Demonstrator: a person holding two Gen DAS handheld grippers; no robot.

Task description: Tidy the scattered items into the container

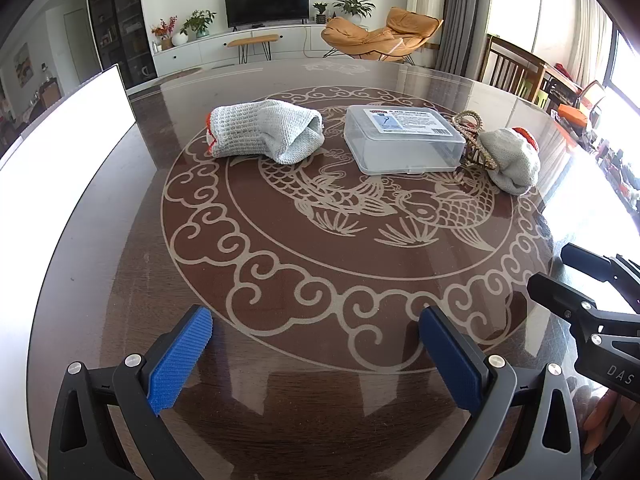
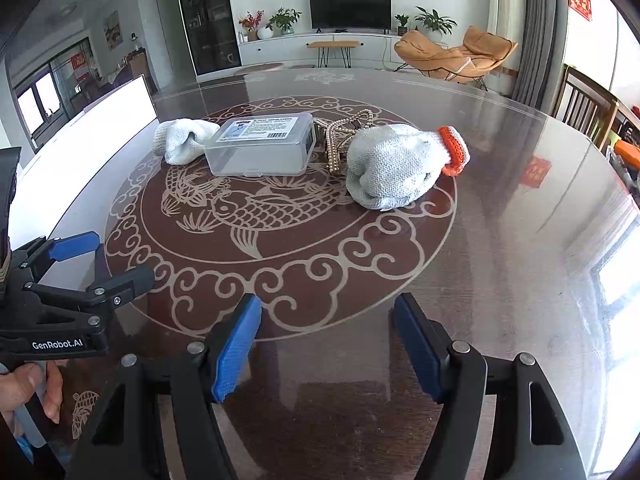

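Here, a round glass-topped bench [image 1: 120, 280] with a fish and cloud pattern is seen from both wrist cameras. Near its middle a clear plastic box [image 1: 404, 140] with a labelled lid is set, its lid closed. To its left in the left wrist view a rolled grey glove [image 1: 266, 132] lies well apart from the box; to its right a beaded hair clip [image 1: 474, 140] is pressed against the box's side, and a second grey glove [image 1: 512, 160] with an orange cuff is touching the clip.

The left hand-held gripper [image 1: 316, 356] is held released above the near edge of the bench, nothing between its blue pads [image 1: 180, 360]. The right hand-held gripper [image 2: 326, 344] is likewise spread wide and empty.

In the right wrist view the second glove is shown in full, its orange cuff turned to the right, while the first glove is half hidden behind the box. Only in that view is a hand [image 2: 24, 392] shown, wrapped around the left tool's handle at the lower left. In the left wrist view only the other tool's fingers are seen, at the right edge.
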